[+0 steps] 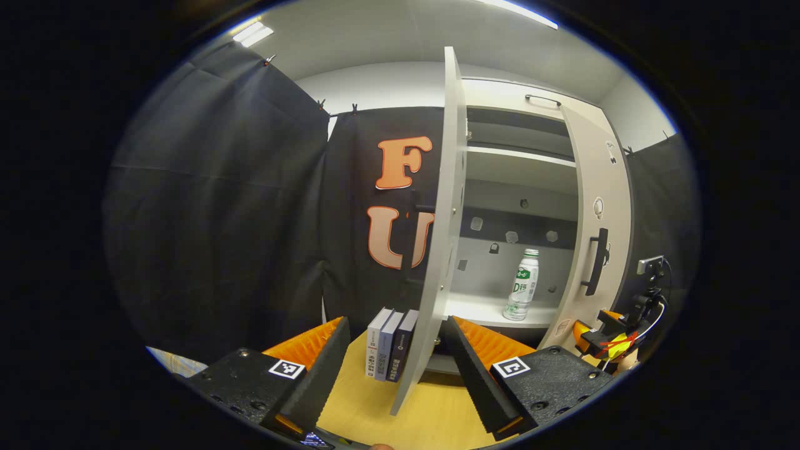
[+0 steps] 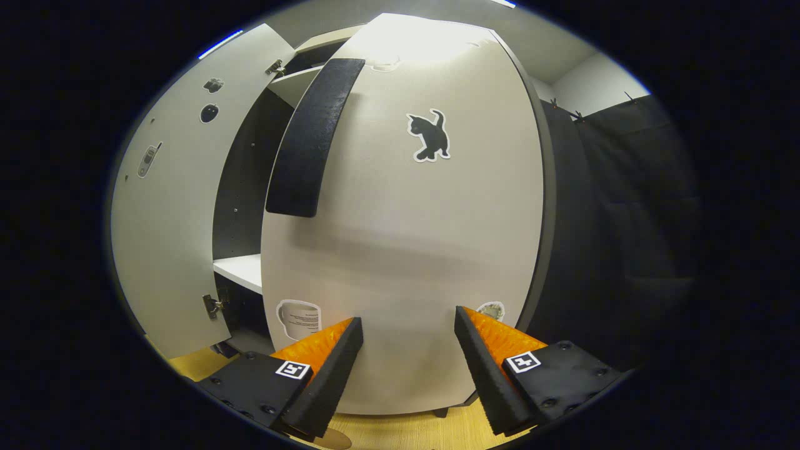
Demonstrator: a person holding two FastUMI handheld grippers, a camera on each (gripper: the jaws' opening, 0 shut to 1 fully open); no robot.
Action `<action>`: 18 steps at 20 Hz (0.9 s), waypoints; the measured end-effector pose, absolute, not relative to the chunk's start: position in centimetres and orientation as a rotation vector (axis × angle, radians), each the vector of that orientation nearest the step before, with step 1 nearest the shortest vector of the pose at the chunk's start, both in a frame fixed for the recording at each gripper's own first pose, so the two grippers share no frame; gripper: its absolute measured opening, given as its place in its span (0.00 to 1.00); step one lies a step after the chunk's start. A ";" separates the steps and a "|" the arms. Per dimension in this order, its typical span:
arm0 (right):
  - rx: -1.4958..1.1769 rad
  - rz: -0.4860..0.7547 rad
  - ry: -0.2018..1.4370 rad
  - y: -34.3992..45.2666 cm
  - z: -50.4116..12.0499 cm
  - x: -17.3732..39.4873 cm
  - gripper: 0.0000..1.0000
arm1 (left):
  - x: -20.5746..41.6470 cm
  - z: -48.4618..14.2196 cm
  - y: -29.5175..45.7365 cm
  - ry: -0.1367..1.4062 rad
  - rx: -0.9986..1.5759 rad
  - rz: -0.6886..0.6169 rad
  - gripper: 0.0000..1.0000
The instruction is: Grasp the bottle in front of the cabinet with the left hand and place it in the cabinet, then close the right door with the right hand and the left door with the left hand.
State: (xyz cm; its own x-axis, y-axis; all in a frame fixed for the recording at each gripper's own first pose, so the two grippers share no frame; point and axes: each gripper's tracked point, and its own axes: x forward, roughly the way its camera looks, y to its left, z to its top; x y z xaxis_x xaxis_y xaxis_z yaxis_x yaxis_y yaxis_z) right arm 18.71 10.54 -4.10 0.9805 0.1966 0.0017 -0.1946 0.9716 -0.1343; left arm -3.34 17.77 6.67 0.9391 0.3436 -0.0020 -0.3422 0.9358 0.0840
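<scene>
The tall pale-grey cabinet with dark inner back panels is standing at the far side of a light wooden tabletop, with both doors hanging open. In the left gripper view, the left door is swinging out toward the camera, seen almost edge-on. The right door, with its black bar handle, is angling outward at the right side of the opening. In the right gripper view, that right door is looming very near, showing a broad black handle, a black cat sticker and a mug sticker, while the left door is standing open at the far left.

The left gripper is hovering near the tabletop with its 2 fingers spread wide, gripping nothing; the edge of the left door is passing between them farther off. The right gripper is also spread wide and empty, pointing straight at the right door's outer face; whether the tips are touching it cannot be told. In the left gripper view, the right gripper is sitting low beside the right door.

3 slim upright books, in white, grey and dark covers, are standing on the tabletop just left of the left door.

The clear plastic bottle with a green-and-white label is standing upright on the white lower shelf inside the cabinet, toward the right, its long axis vertical and its cap pointing up.
</scene>
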 end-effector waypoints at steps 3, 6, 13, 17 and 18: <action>-0.167 0.192 -0.028 10.7 -4.0 18.8 0.98 | -3.7 6.6 19.7 0.011 0.096 0.392 0.94; -0.150 0.190 -0.022 10.7 -4.1 18.8 0.89 | -3.4 6.2 21.8 0.015 0.108 0.432 0.94; -0.119 0.193 0.011 10.5 -3.5 18.7 0.89 | 0.0 5.1 25.8 0.016 0.152 0.470 0.94; -0.084 0.173 -0.017 8.9 -1.2 16.6 0.98 | 2.5 2.8 26.5 0.051 0.152 0.450 0.94; -0.084 0.166 -0.024 8.4 -0.6 16.1 0.89 | 3.1 2.2 26.7 0.061 0.152 0.446 0.94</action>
